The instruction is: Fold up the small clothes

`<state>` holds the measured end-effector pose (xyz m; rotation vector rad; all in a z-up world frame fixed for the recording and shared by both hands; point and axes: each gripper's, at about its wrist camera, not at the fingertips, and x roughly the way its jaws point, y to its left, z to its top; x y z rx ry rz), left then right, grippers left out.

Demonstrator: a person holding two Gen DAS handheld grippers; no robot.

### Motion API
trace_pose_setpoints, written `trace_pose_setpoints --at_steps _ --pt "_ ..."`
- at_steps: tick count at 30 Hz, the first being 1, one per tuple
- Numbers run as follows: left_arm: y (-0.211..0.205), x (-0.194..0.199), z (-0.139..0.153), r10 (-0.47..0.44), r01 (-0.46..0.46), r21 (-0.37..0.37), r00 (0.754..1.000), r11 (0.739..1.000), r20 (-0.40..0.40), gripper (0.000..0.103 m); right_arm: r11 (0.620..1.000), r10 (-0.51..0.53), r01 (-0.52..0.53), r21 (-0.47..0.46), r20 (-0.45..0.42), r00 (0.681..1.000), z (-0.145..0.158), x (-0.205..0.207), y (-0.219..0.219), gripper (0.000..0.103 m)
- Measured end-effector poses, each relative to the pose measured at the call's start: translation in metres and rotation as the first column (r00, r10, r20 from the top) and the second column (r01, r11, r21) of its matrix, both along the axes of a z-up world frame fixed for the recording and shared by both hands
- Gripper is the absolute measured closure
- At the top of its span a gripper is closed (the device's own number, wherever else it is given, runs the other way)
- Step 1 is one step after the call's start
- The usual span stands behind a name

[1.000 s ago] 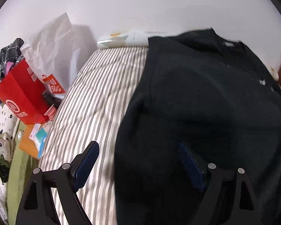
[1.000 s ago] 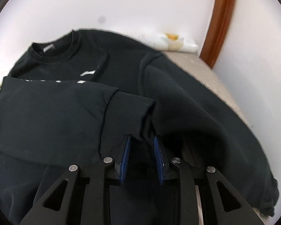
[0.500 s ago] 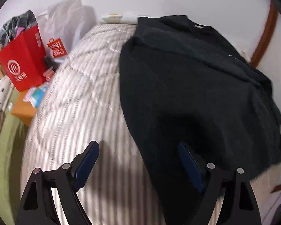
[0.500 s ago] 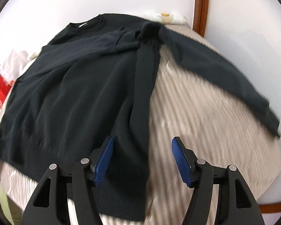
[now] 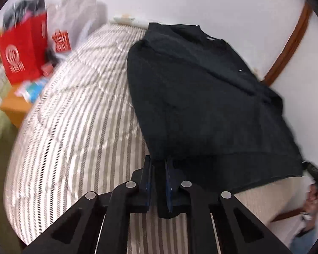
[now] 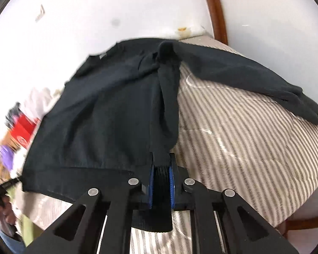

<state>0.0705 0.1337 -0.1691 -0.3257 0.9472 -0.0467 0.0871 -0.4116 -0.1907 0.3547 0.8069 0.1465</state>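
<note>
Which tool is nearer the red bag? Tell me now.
Left. The left tool grips the black sweater's hem corner on the side where the red bag stands; the right tool grips the opposite corner, farther away.

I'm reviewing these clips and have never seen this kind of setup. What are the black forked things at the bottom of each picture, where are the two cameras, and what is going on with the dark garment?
The black forks are two hand-held grippers, one in each of a person's hands; no robot arm is involved. Each carries a fisheye camera looking forward along its two blue-padded fingers, which is why the edges curve.

In the left wrist view, the left gripper is closed on the near left corner of a black sweatshirt. In the right wrist view, the right gripper is closed on the ribbed hem at the other near corner.

The sweatshirt lies spread on a striped bed cover, one sleeve stretched out to the right. Beside the bed stand a red bag and a white bag, both blurred.
</note>
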Motion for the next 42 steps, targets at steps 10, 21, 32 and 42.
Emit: trace_pose_setpoints --at_steps 10,21,32,42 --pt "-0.008 -0.008 0.0 -0.024 0.025 0.091 1.0 0.996 -0.018 0.083 0.991 0.029 -0.034 -0.126 -0.041 0.999 -0.014 -0.004 0.014 0.086" --pt "-0.028 0.051 0.029 0.026 -0.031 0.253 0.999 0.967 0.023 0.052 0.889 -0.22 0.205 -0.409 0.01 0.975 -0.002 0.061 -0.085 0.042" --pt "-0.054 0.107 0.016 0.061 -0.049 0.25 0.997 0.967 -0.039 0.051 0.906 -0.102 0.093 -0.413 0.001 0.995 -0.004 0.163 -0.062 0.041" --pt "-0.056 0.122 0.015 0.068 -0.057 0.232 0.997 0.971 -0.038 0.049 0.916 0.114 -0.103 -0.388 0.004 0.994 -0.003 0.231 0.044 0.039"
